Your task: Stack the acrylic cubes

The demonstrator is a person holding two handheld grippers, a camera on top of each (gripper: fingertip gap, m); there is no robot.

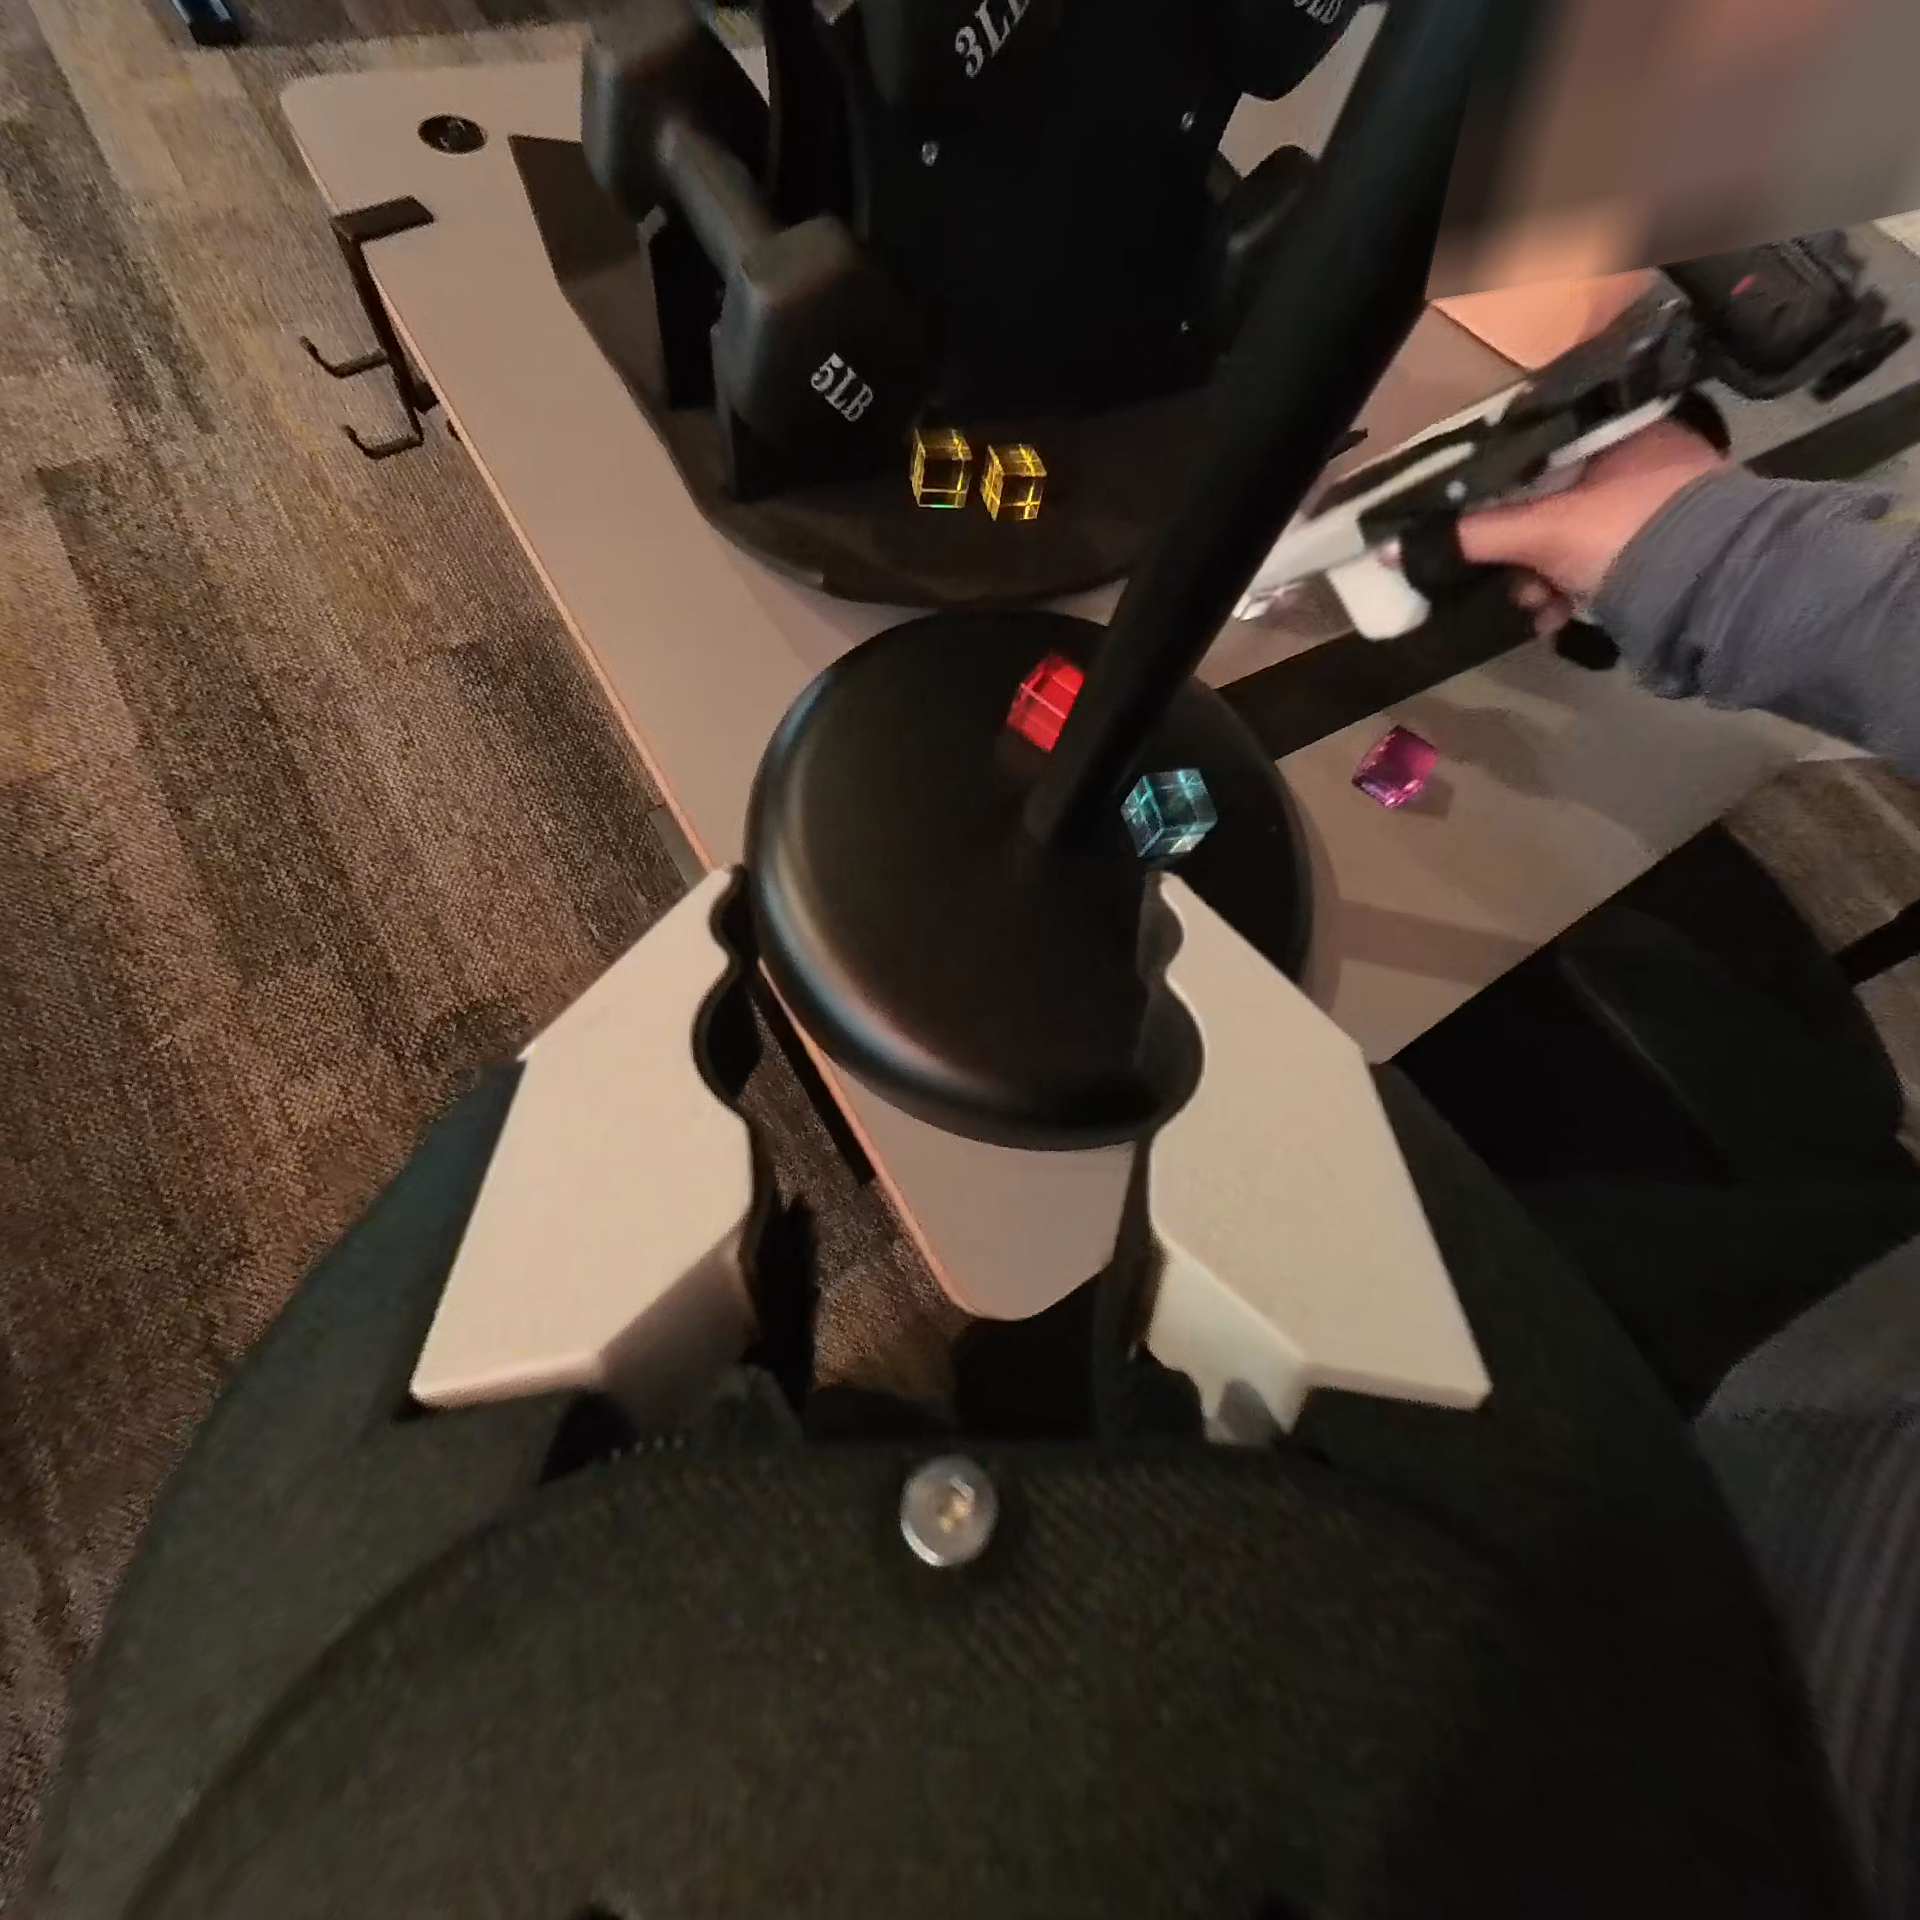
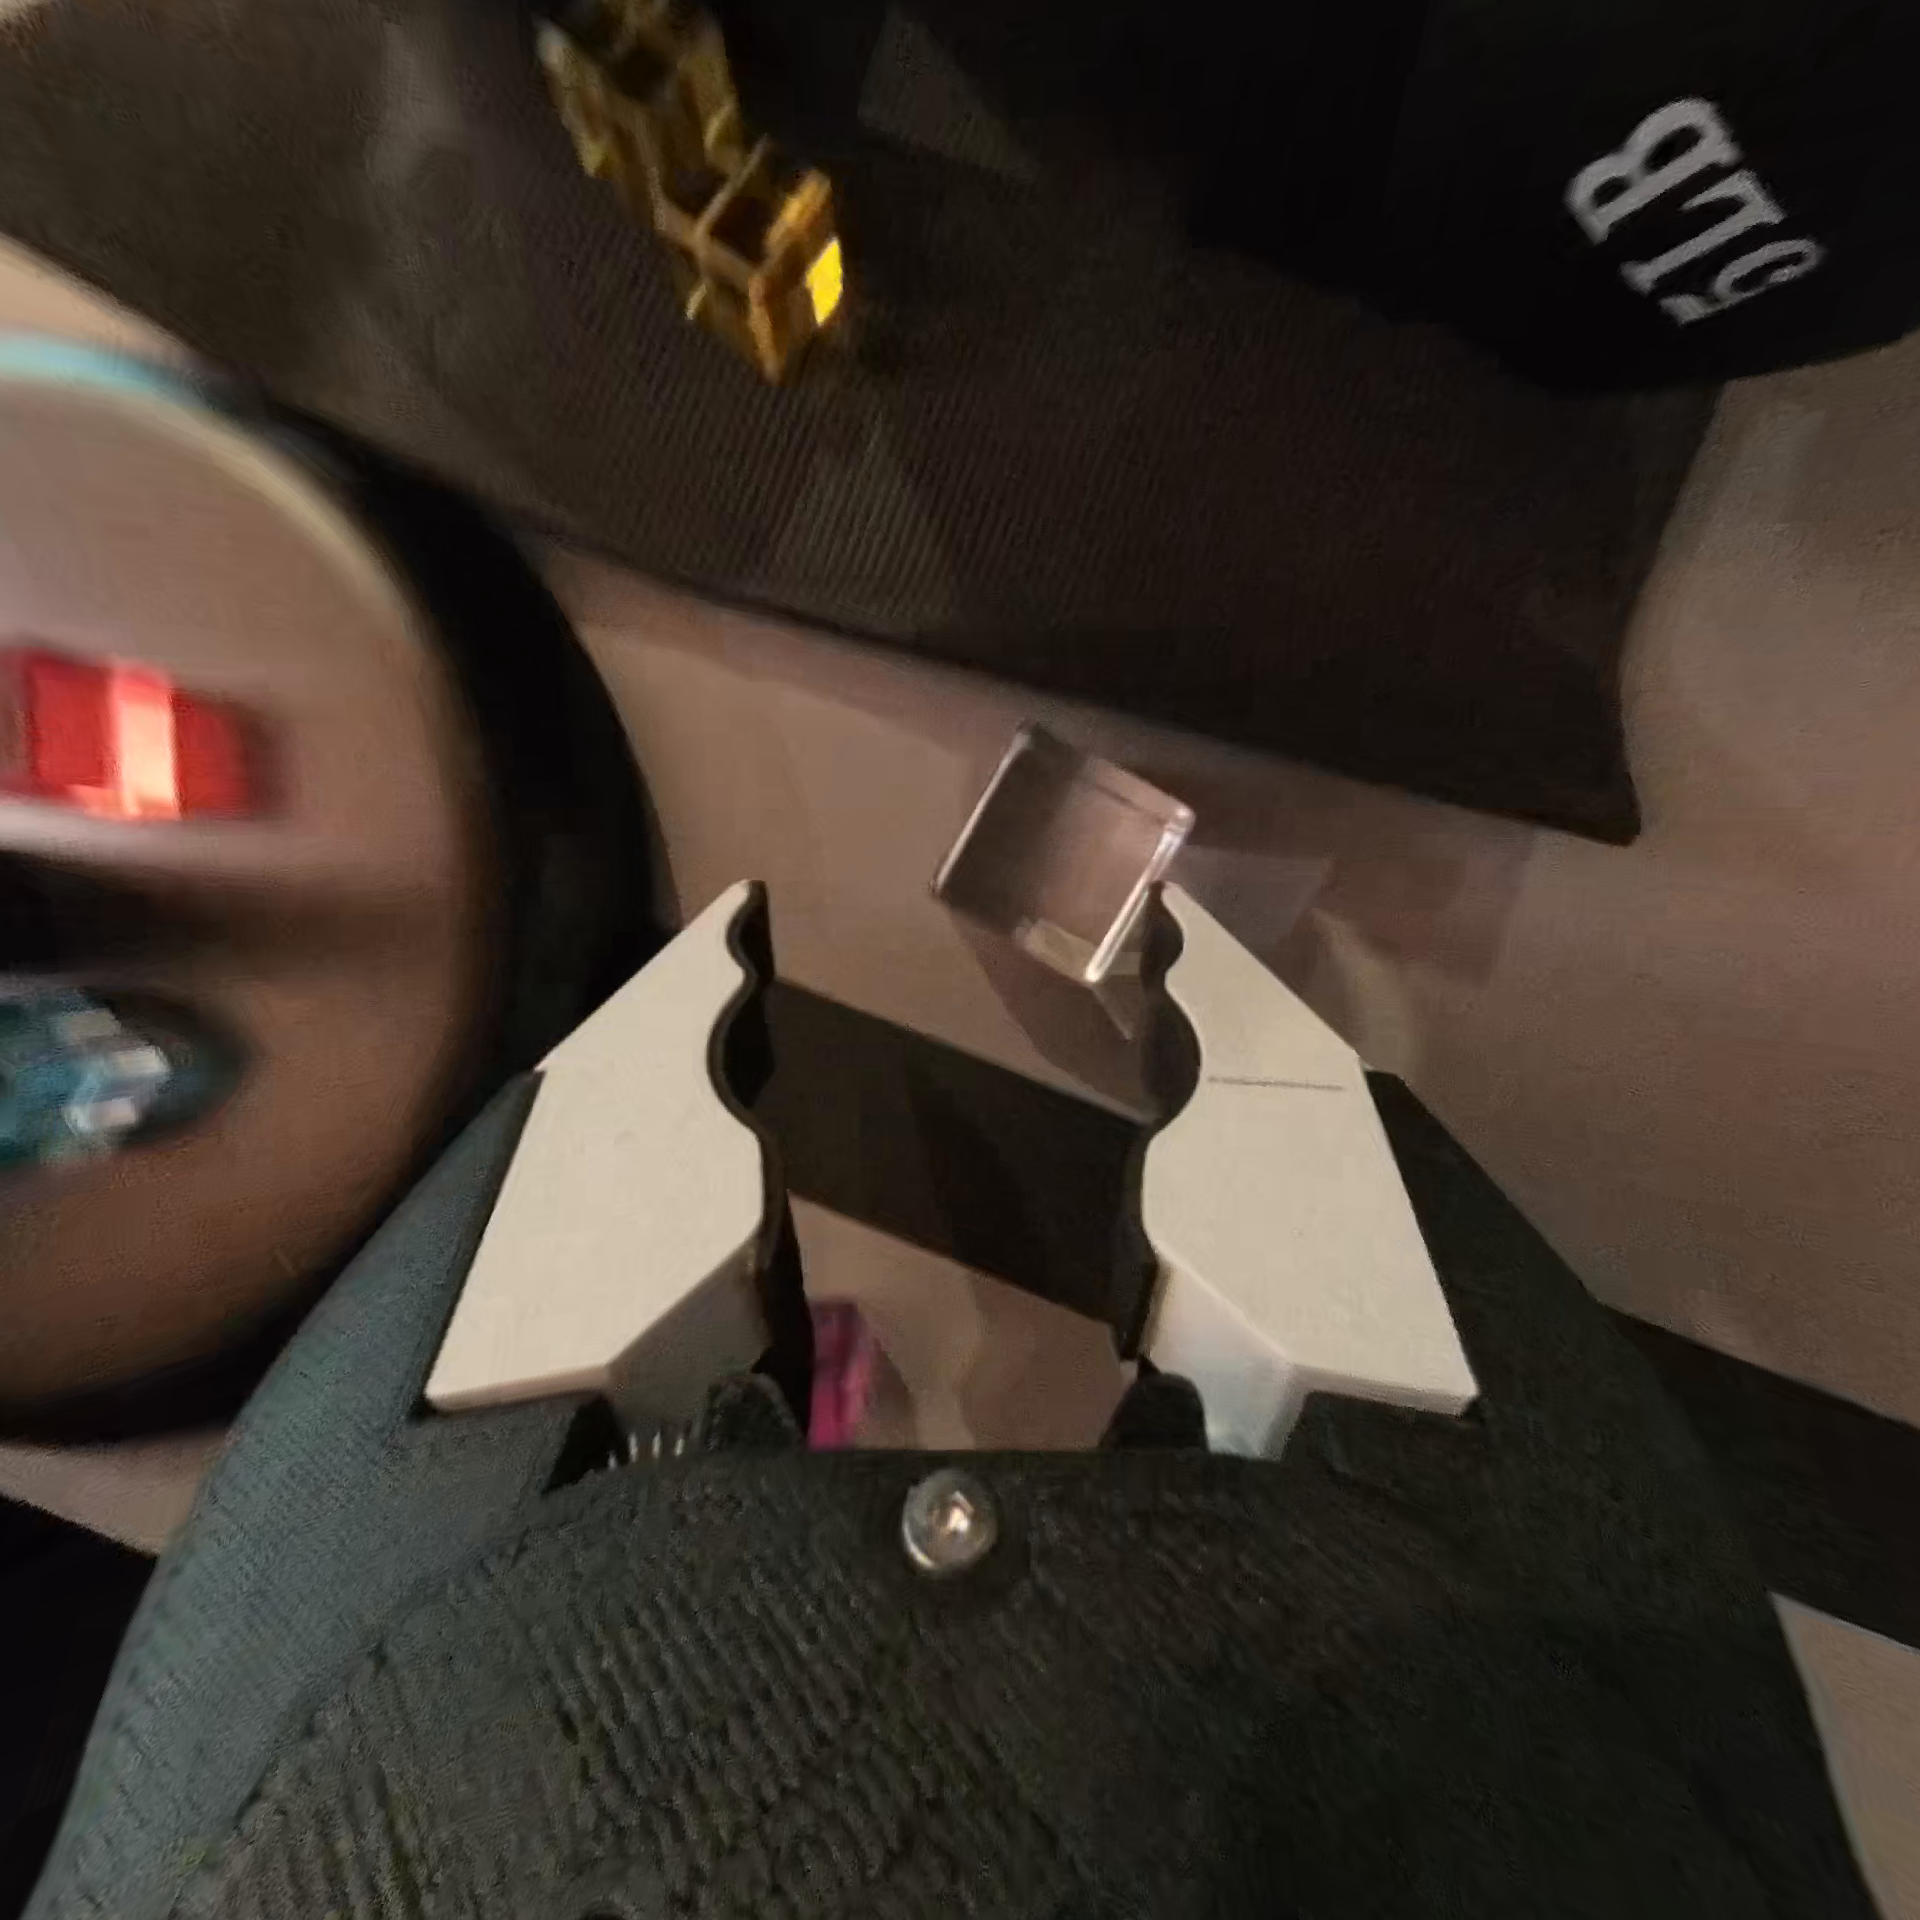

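In the left wrist view my left gripper (image 1: 951,894) is open over the near rim of a round black pan (image 1: 883,862). The pan is wider than the jaws, and neither pad clamps it. A black rod (image 1: 1195,520) rises from the pan. A red cube (image 1: 1044,701) and a cyan cube (image 1: 1169,810) lie on it. My right gripper (image 2: 956,904) is open low over the beige table (image 2: 831,779). A clear cube (image 2: 1060,852) sits on the table just ahead of the right fingertip (image 2: 1195,935), far from the left pad. The pan (image 2: 208,935) is blurred at the left.
A black dumbbell rack (image 1: 935,260) stands behind on a dark round base, with two yellow cubes (image 1: 977,478) on it; they also show in the right wrist view (image 2: 727,208). A magenta cube (image 1: 1397,766) lies on the table. A sleeved hand (image 1: 1558,551) holds the other gripper. Carpet (image 1: 260,727) lies left. The left gripper's tips are roughly 35 cm from the right gripper's. From my right tips it is roughly 12 cm to the red cube (image 1: 1044,701); from my left, 20 cm. My right wrist view (image 2: 71,717) looks at it from another angle.
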